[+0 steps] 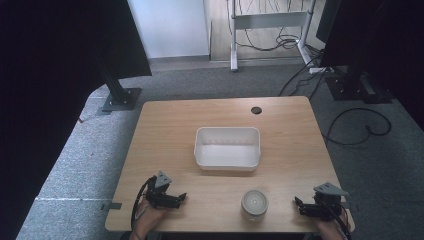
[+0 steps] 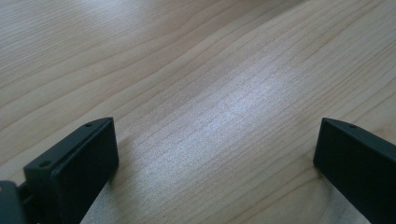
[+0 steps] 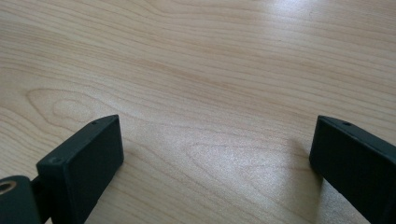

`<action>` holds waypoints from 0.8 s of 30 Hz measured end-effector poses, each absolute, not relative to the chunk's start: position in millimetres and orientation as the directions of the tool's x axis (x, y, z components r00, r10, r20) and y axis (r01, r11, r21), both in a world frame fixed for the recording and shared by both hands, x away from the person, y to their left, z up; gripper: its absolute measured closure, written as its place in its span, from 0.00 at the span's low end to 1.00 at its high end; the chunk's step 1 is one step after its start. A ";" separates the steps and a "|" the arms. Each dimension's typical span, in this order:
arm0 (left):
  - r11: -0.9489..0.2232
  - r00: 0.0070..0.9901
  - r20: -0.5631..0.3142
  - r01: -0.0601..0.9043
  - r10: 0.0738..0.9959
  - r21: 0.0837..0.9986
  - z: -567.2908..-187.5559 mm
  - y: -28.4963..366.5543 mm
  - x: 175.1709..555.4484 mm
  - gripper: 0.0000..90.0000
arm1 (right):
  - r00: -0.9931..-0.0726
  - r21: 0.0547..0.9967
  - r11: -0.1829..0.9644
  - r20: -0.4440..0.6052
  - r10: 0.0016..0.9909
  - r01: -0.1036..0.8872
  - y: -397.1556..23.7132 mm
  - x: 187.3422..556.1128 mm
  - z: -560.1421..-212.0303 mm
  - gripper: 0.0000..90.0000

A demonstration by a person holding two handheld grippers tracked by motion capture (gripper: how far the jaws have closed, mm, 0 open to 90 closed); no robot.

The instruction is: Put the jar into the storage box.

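A white rectangular tub (image 1: 228, 148) sits empty in the middle of the wooden table (image 1: 170, 130). A small round lidded jar (image 1: 254, 203) stands near the front edge, between the two grippers. My left gripper (image 1: 181, 197) rests low on the table at the front left, pointing right, and it is open. In its own view the left gripper (image 2: 215, 140) has its jaws wide apart over bare wood. My right gripper (image 1: 298, 203) lies at the front right, pointing left toward the jar. The right gripper (image 3: 217, 140) is open too, with bare wood between its jaws.
A round cable hole (image 1: 256, 110) is in the table's far edge. Grey carpet surrounds the table. Black stand bases (image 1: 120, 99) and loose cables (image 1: 360, 127) lie on the floor beyond it, and a white desk frame (image 1: 267, 22) stands at the back.
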State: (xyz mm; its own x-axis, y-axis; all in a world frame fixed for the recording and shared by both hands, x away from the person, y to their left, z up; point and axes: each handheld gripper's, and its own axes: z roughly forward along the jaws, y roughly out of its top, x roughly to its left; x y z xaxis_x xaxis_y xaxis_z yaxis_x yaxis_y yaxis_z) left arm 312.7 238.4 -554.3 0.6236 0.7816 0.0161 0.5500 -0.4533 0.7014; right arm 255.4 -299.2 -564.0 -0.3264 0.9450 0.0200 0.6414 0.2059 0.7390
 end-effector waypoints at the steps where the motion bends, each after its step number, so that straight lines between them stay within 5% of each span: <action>1: -0.454 0.625 0.016 0.549 0.780 0.701 -554.3 238.5 312.9 0.00 | -0.327 0.738 0.207 0.020 0.945 0.642 -299.1 255.4 -563.9 0.02; 24: -0.453 0.625 0.015 0.549 0.780 0.702 -554.3 238.9 314.5 0.00 | -0.339 0.715 0.229 0.013 0.941 0.661 -294.4 252.7 -561.5 0.00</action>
